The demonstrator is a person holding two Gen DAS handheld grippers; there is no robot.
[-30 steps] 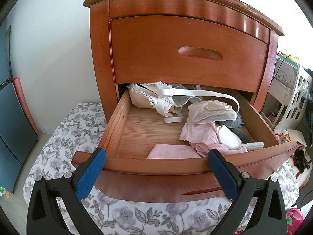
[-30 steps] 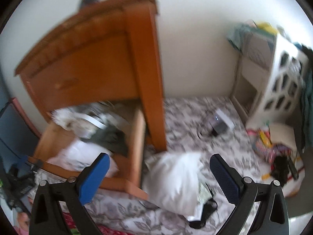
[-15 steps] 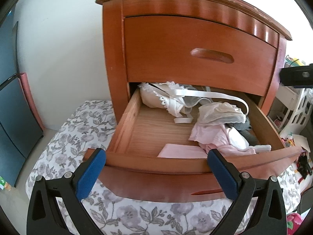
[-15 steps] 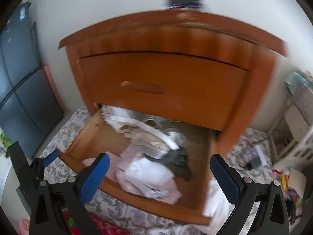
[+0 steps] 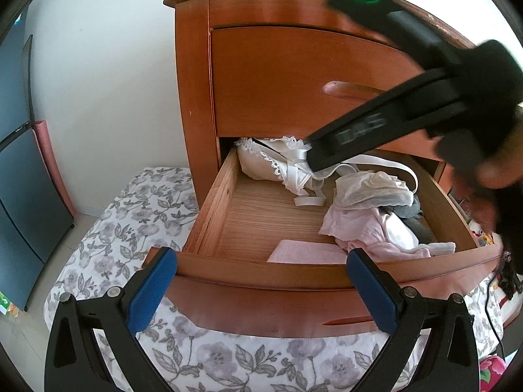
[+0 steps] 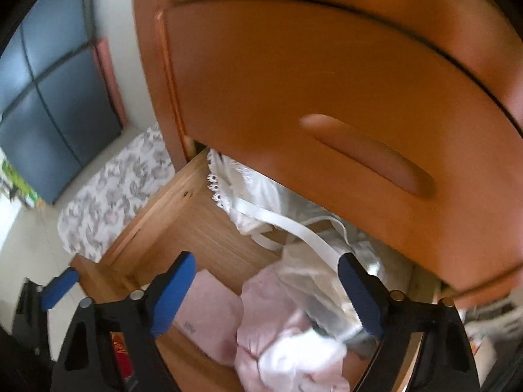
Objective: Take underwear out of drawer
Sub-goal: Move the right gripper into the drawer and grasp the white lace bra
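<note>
Right now your right hand-held gripper (image 6: 266, 294) hangs over the open bottom drawer (image 5: 209, 215) of the wooden nightstand (image 5: 193, 98), angled steeply down; its blue pads (image 6: 173, 294) stand wide apart, though the jaws have just been closing a little, and nothing is pinched between them. Below that gap lies the underwear: a sheer cream pair (image 6: 313, 281) resting on a pink garment (image 6: 271, 320), with a white piece (image 6: 300, 359) nearer you, all blurred in the right wrist view. From the left wrist view, your right hand-held gripper shows as a dark blurred bar crossing the closed upper drawer front (image 5: 278, 81) and reaching toward the back of the open drawer. There a white lace-trimmed bra (image 5: 271, 163) sits in the back left corner, its straps (image 5: 307, 199) trailing onto the bare wood. The cream pair (image 5: 372, 189) lies toward the right side, on top of the pink heap (image 5: 356, 228), with something grey (image 5: 412, 210) tucked behind it and a flat pink folded piece (image 5: 304, 253) against the front wall. Your left hand-held gripper (image 5: 261, 290) sits outside the drawer front, jaws wide and empty, above a floral mat (image 5: 130, 228) on the floor.
</note>
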